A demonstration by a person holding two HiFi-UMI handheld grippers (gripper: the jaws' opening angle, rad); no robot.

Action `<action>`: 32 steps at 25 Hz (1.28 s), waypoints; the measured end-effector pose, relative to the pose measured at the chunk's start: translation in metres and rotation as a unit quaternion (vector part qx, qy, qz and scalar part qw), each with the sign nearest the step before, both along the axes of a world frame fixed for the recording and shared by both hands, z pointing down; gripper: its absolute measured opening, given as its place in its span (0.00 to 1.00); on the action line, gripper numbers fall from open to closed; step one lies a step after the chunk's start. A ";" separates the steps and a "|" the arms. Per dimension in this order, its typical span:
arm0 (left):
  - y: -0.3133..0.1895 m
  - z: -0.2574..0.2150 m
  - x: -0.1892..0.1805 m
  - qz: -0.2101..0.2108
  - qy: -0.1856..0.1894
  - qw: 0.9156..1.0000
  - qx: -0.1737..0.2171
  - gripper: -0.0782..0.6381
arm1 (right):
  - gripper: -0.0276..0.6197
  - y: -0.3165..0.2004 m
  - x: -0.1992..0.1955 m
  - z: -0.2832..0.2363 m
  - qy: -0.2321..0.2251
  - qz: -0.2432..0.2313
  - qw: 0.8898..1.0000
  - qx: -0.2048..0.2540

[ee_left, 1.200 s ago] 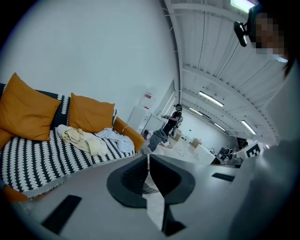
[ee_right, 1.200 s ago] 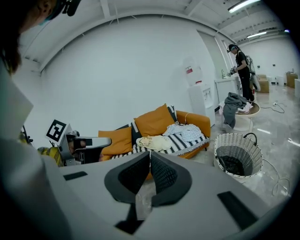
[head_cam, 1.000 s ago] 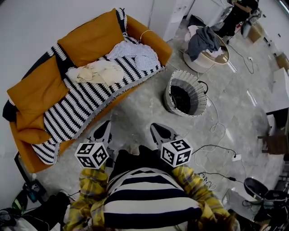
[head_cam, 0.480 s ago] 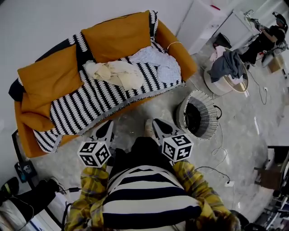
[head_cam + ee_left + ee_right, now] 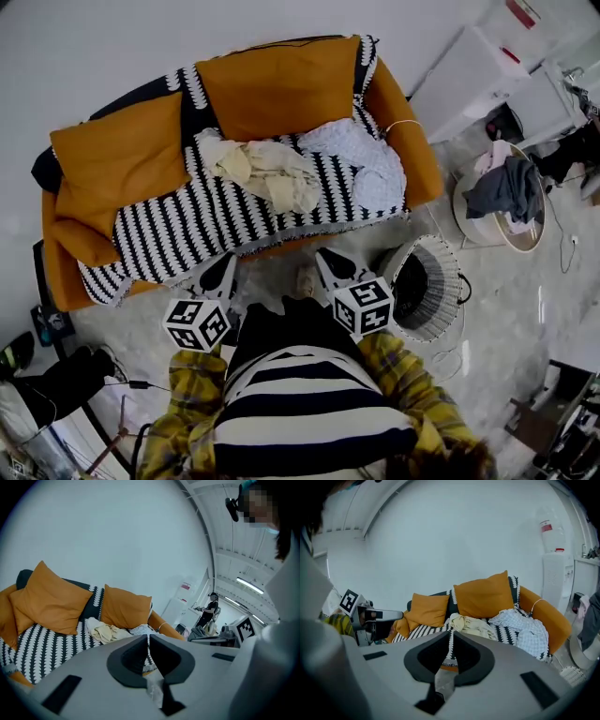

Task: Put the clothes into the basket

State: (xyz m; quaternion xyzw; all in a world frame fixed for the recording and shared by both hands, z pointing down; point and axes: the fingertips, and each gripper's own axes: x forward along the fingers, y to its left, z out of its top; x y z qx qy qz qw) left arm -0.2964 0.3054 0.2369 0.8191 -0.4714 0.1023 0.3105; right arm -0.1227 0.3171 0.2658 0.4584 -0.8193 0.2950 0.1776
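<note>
A cream garment (image 5: 262, 169) and a pale checked garment (image 5: 367, 159) lie on the orange sofa (image 5: 281, 84), on its black-and-white striped throw. The striped basket (image 5: 441, 302), dark inside, stands on the floor just right of my right gripper. My left gripper (image 5: 225, 262) and right gripper (image 5: 326, 257) are held side by side in front of the sofa's front edge, both shut and empty. The left gripper (image 5: 148, 637) points at the sofa with the cream garment (image 5: 105, 631) beyond it. The right gripper (image 5: 451, 633) faces the cream garment (image 5: 471, 624) and the checked garment (image 5: 525, 630).
Two orange cushions (image 5: 117, 155) lean on the sofa back. A round tub (image 5: 525, 236) with grey clothes stands at the right, near white appliances (image 5: 478, 75). Cables lie on the floor by the basket. A bag (image 5: 66, 380) sits at the lower left. Another person (image 5: 209, 609) stands far off.
Both grippers have swung left toward the sofa. The sofa now sits centred ahead and closer, and the basket has shifted from ahead to the right of my right gripper.
</note>
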 end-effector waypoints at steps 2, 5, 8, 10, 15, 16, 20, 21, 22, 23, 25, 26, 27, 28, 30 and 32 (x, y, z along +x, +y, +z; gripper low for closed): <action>-0.013 0.005 0.005 -0.014 -0.002 1.000 -0.003 0.15 | 0.07 -0.018 0.000 0.008 0.000 -0.025 1.000 -0.006; -0.035 0.013 0.016 -0.017 -0.009 1.000 -0.005 0.15 | 0.07 -0.042 0.000 0.018 0.000 -0.052 0.999 -0.009; -0.053 0.018 0.030 -0.020 -0.012 1.000 -0.006 0.15 | 0.07 -0.062 0.004 0.026 0.001 -0.074 0.997 -0.011; -0.060 0.020 0.037 -0.023 -0.016 1.000 -0.007 0.14 | 0.08 -0.074 0.003 0.032 -0.002 -0.091 0.996 -0.014; -0.068 0.035 0.039 -0.027 -0.028 0.999 -0.025 0.15 | 0.33 -0.091 -0.014 0.055 -0.023 -0.140 0.989 -0.044; -0.069 0.038 0.037 -0.029 -0.029 0.999 -0.030 0.15 | 0.33 -0.093 -0.016 0.059 -0.023 -0.143 0.988 -0.047; -0.078 0.054 0.028 -0.034 -0.028 0.998 -0.047 0.15 | 0.37 -0.110 -0.025 0.074 -0.013 -0.144 0.988 -0.050; -0.081 0.059 0.026 -0.034 -0.026 0.998 -0.052 0.15 | 0.37 -0.115 -0.027 0.079 -0.011 -0.142 0.988 -0.052; -0.084 0.064 0.026 -0.033 -0.024 0.998 -0.056 0.15 | 0.38 -0.120 -0.029 0.083 -0.009 -0.141 0.989 -0.054; -0.089 0.069 0.026 -0.031 -0.021 0.997 -0.060 0.15 | 0.39 -0.124 -0.030 0.087 -0.005 -0.140 0.989 -0.055; -0.100 0.079 0.026 -0.024 -0.017 0.997 -0.068 0.15 | 0.40 -0.135 -0.033 0.095 0.007 -0.139 0.989 -0.058; -0.107 0.084 0.025 -0.017 -0.016 0.997 -0.073 0.15 | 0.41 -0.141 -0.036 0.099 0.015 -0.139 0.988 -0.061; -0.114 0.089 0.024 -0.010 -0.016 0.997 -0.077 0.15 | 0.41 -0.147 -0.039 0.104 0.022 -0.139 0.988 -0.064; -0.122 0.095 0.022 -0.003 -0.016 0.997 -0.081 0.15 | 0.41 -0.153 -0.043 0.109 0.028 -0.138 0.988 -0.068; -0.136 0.106 0.018 0.009 -0.017 0.996 -0.088 0.15 | 0.41 -0.162 -0.048 0.121 0.039 -0.137 0.987 -0.077; -0.147 0.117 0.014 0.020 -0.019 0.995 -0.094 0.15 | 0.42 -0.170 -0.050 0.135 0.051 -0.135 0.986 -0.088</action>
